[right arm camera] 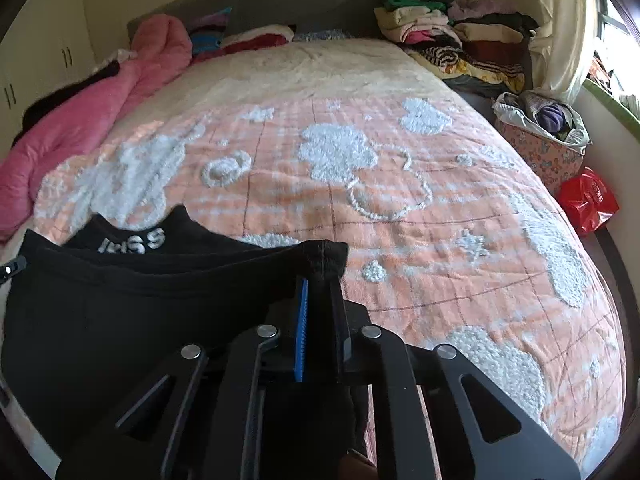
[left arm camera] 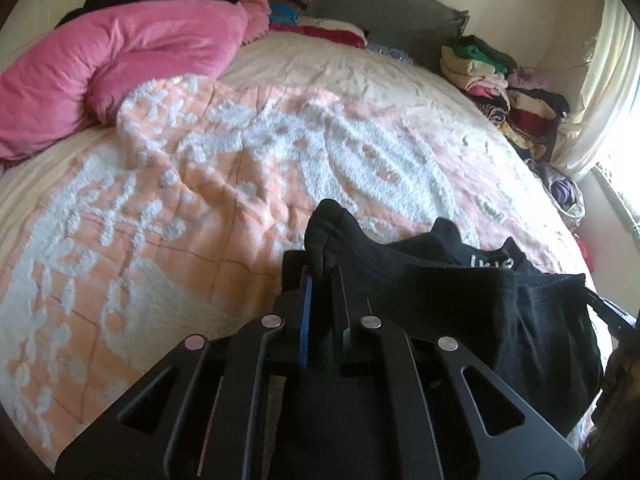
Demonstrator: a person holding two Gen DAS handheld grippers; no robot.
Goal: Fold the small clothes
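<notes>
A pink quilt (left arm camera: 120, 60) lies upper left on the orange bedspread (right arm camera: 320, 200), stacked laundry (right arm camera: 452, 36) upper right, red bag (right arm camera: 586, 200) at right.

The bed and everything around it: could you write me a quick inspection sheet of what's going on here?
Surface: bed covered by a peach blanket with fluffy white patterns.
Job's things: one black garment with white lettering, stretched between the two grippers near the foot of the bed.
Clutter: pink duvet bunched along one side; stacked folded clothes by the headboard.
Grippers: left gripper shut on one corner of the garment; right gripper shut on the opposite corner.
Cables: nothing seen.
Surroundings: floral basket holding fabric and a red bag beside the bed; pale curtain at a bright window.
</notes>
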